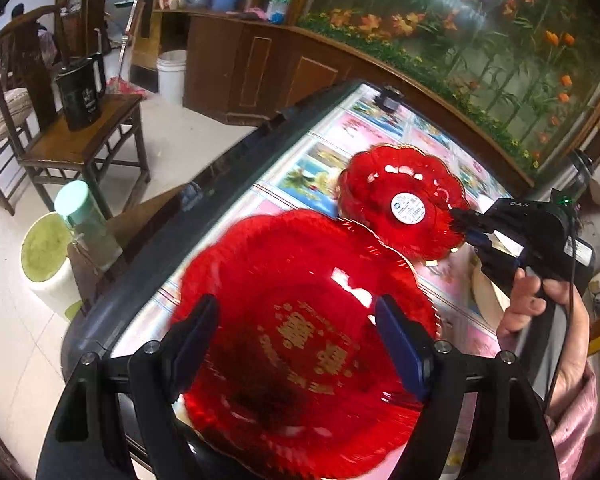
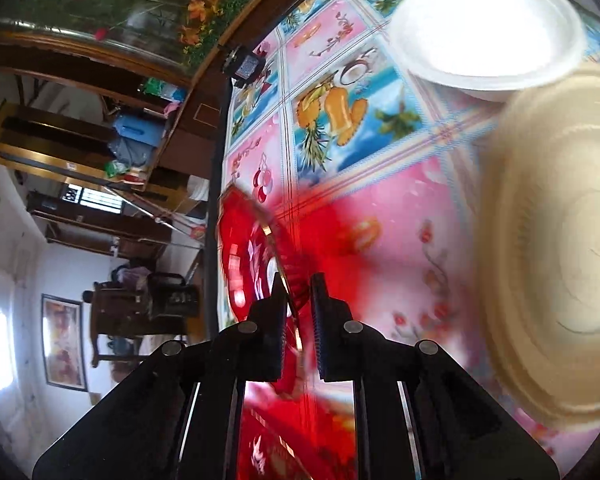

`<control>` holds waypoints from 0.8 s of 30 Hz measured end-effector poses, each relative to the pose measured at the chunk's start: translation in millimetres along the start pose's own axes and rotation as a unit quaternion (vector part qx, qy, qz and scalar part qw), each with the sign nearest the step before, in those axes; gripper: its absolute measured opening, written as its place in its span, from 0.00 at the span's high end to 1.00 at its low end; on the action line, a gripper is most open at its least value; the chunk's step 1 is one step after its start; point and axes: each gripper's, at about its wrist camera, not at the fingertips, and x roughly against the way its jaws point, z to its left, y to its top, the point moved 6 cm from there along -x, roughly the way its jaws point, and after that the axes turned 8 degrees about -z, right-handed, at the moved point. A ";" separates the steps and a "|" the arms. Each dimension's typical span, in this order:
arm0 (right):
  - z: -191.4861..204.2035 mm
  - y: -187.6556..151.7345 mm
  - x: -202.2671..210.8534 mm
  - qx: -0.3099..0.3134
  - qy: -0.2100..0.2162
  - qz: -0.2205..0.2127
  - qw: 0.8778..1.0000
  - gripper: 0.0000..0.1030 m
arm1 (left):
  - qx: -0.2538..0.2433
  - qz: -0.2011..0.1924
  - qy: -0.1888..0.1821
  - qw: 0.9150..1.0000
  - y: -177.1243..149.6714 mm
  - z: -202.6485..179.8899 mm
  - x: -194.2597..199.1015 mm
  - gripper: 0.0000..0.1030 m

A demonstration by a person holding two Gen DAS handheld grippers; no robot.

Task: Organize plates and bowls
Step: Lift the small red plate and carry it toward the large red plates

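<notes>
A large red glass plate with gold lettering lies on the patterned tablecloth under my left gripper, which is open and hovers over it. My right gripper is shut on the rim of a smaller red scalloped plate with a white round sticker, holding it tilted up above the table. In the right wrist view the gripper pinches that red plate's edge. A white plate and a cream plate lie on the table to the right.
The table's dark edge runs along the left. A wooden side table with a black jug, a mint-green bottle and a stool stand on the floor beyond. A wooden cabinet with a flower panel lines the far side.
</notes>
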 end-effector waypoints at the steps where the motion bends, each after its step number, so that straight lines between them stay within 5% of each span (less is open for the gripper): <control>1: -2.7 -0.7 7.4 -0.003 0.006 0.002 1.000 0.89 | -0.004 0.000 -0.003 1.000 -1.3 -4.9 1.3 0.22; 12: -58.7 -16.1 128.5 0.003 0.035 -0.031 0.999 0.89 | -0.076 0.007 -0.056 0.995 -28.5 -77.6 23.6 0.22; 19: -141.9 -62.8 222.1 -0.020 0.019 -0.043 0.999 0.89 | -0.136 0.044 -0.076 0.987 -72.3 -119.5 21.6 0.22; 24: -200.1 -86.8 236.6 -0.060 0.001 -0.026 0.998 0.90 | -0.148 0.080 -0.072 0.983 -99.5 -137.0 2.3 0.22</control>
